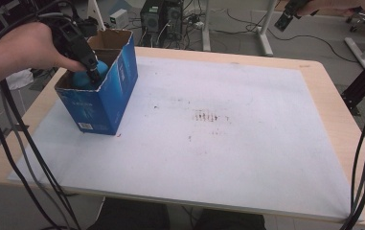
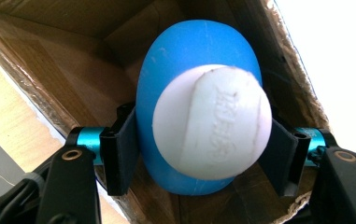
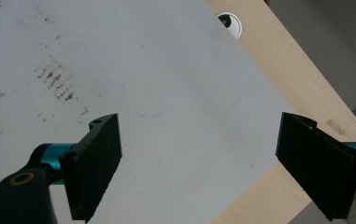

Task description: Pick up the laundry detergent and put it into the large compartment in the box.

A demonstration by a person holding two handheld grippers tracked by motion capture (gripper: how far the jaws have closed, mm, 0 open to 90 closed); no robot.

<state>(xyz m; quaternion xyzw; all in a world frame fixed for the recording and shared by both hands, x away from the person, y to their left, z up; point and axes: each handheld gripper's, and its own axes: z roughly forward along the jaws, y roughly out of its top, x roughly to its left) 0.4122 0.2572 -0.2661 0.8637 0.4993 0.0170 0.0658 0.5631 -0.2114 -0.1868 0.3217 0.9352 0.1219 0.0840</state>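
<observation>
Blue egg-shaped toy (image 2: 185, 60) clamped by left gripper (image 2: 203, 154) inside cardboard box (image 1: 122, 72). Keep the squeeze centred, lift straight clear of the walls. Right gripper (image 3: 199, 163) gapes, idle.

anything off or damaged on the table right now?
Two small things. The white mat has brown scuff marks near its middle. The blue box has ragged, torn edges around its open top. The blue and white object in the left gripper looks intact.
</observation>
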